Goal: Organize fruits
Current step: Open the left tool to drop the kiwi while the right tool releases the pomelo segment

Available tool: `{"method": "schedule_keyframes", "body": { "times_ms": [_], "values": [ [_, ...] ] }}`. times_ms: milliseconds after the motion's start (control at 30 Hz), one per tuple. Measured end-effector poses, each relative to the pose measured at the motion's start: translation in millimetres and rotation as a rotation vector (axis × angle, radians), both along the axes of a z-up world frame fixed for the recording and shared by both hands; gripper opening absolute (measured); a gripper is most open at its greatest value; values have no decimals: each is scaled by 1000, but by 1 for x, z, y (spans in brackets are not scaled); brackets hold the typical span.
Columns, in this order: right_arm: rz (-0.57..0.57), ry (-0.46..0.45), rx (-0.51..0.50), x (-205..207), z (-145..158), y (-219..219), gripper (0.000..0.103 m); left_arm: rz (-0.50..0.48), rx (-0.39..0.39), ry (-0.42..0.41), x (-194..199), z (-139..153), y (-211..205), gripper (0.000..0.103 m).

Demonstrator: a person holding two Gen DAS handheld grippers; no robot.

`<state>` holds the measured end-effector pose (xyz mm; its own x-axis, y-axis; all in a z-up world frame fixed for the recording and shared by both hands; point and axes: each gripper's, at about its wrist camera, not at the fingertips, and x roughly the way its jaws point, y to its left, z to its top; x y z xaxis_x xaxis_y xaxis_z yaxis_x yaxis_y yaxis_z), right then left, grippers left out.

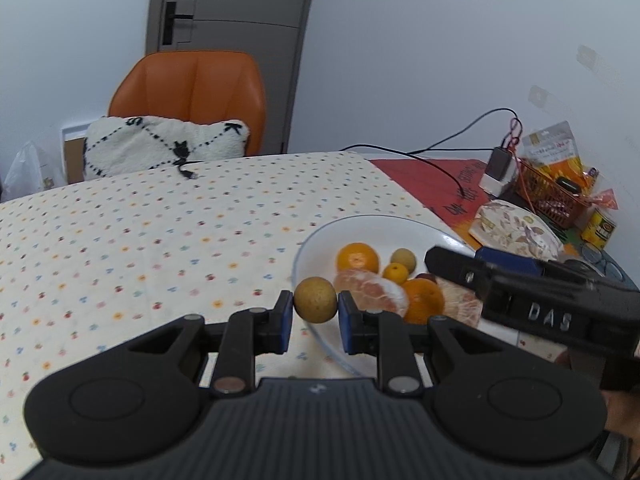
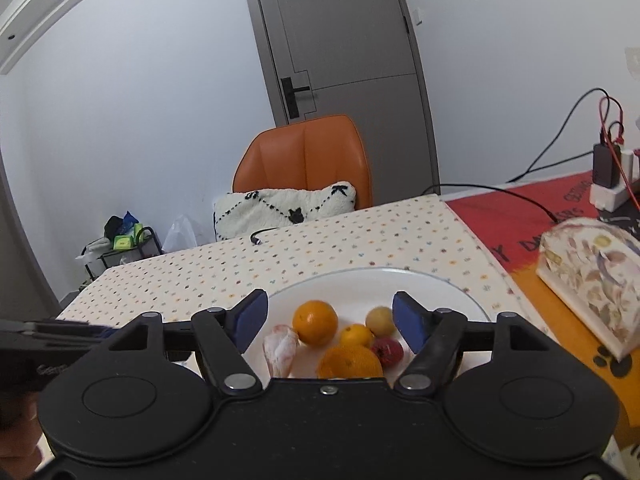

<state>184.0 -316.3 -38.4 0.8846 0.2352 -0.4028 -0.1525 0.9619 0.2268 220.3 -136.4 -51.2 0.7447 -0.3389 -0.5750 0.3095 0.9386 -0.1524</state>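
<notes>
Fruit is being gathered onto a white plate [image 2: 452, 292] that sits on the dotted tablecloth [image 1: 120, 240], and the step in hand looks like a delivery by the left gripper [image 1: 316, 316]. Its 2 blue pads are clamped on a small round tan fruit [image 1: 315, 299], which hangs just at the near rim of the plate, not yet resting on anything as far as the left wrist view shows.

Already on the plate lie a large orange [image 2: 315, 322], a small orange [image 2: 356, 336], another orange [image 2: 349, 362] at the near edge, a peeled pale-pink citrus piece [image 2: 281, 350], a small red fruit [image 2: 387, 353] and 1 more tan fruit [image 2: 380, 321]. They sit close together toward the near half, several touching.

The right gripper [image 2: 328, 320] hovers over that pile with its jaws standing apart and nothing between the pads; the fruit seen between them lies on the plate below. From the left wrist view its black body reaches in from the right, over the plate's right side.

Judging by this, the next move calls for carrying the tan fruit a little further in over the plate, lowering it onto a bare patch of white, likely the far or left part, and only then parting the pads. A round fruit let go at the rim could roll off onto the cloth, so it wants to be set down low and clear of the edge. The 2 grippers are near each other, so the left should keep to its own side.
</notes>
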Motion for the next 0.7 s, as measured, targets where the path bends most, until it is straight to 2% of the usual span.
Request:
{"method": "schedule_keyframes", "body": {
  "times_ms": [67, 200, 267, 400, 533, 700],
  "values": [
    [-6, 6, 0, -4, -2, -2, 69, -6, 9, -7, 0, 2, -5, 22],
    [-16, 19, 7, -11, -5, -7, 69, -4, 30, -29, -2, 5, -11, 33],
    [-25, 24, 9, -15, -7, -9, 70, -3, 29, -32, -4, 6, -8, 43],
    [-31, 32, 22, -21, -9, -11, 74, 15, 39, -45, -10, 7, 0, 56],
    [-22, 35, 38, -26, -9, -9, 80, 38, 61, -56, -16, 6, 10, 76],
    [10, 55, 53, -25, -11, 0, 81, 83, 101, -40, -22, 3, 25, 84]
  ]
}}
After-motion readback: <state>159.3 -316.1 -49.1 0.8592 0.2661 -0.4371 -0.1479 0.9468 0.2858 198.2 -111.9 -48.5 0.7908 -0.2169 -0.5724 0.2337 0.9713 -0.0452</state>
